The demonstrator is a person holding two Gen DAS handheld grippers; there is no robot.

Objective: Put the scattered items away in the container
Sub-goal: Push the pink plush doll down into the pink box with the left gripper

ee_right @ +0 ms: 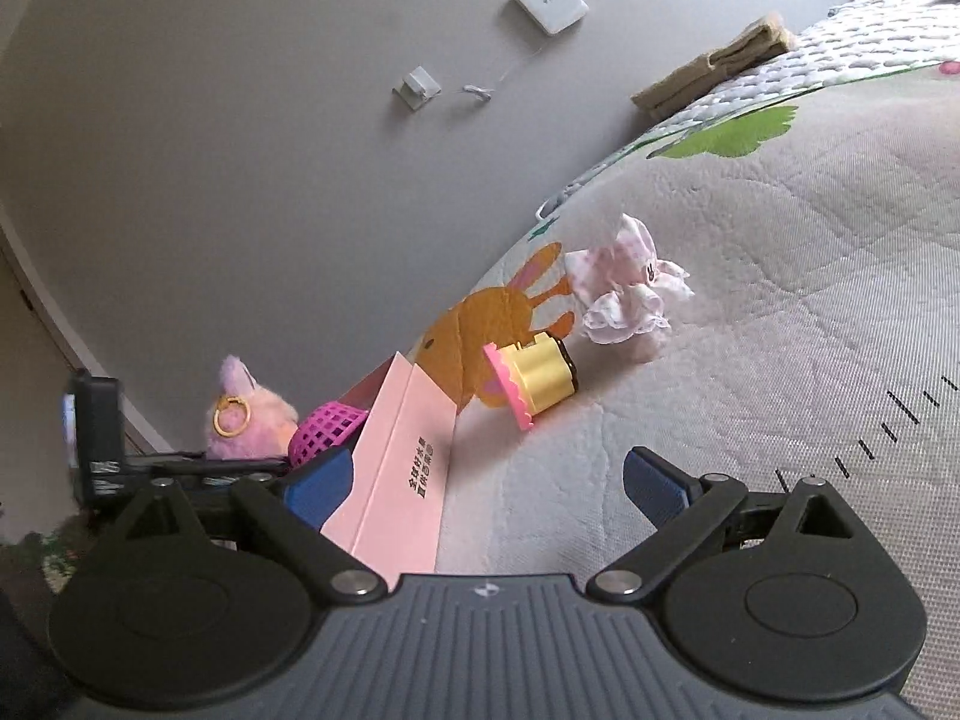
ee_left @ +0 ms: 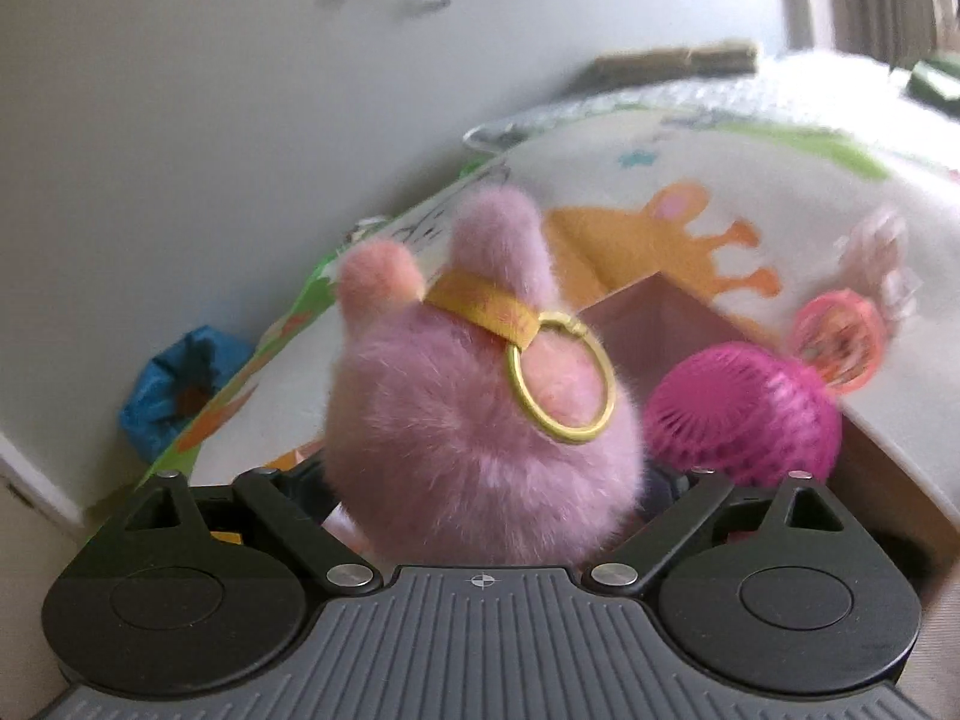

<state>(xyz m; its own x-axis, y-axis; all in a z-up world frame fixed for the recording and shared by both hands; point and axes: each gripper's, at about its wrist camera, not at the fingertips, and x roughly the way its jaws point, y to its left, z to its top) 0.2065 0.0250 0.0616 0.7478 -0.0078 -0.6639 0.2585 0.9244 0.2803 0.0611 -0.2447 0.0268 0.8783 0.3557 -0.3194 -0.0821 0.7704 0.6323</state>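
Pink plush toy (ee_left: 480, 420) is sitting clamped in left gripper (ee_left: 480, 516), hanging over the pink box (ee_right: 396, 480) beside the magenta mesh ball (ee_left: 741, 414). Right gripper (ee_right: 486, 480) is idling, fingers apart, astride box wall; gold toy (ee_right: 534, 381) is lying on quilt (ee_right: 780, 312).

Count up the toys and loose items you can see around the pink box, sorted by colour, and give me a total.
Pink or purple fluffy plush, held in the left gripper: 1
Magenta lattice ball: 1
Gold toy with pink frill: 1
Pale pink frilly cloth: 1
Total: 4
The right gripper is open and holds nothing.
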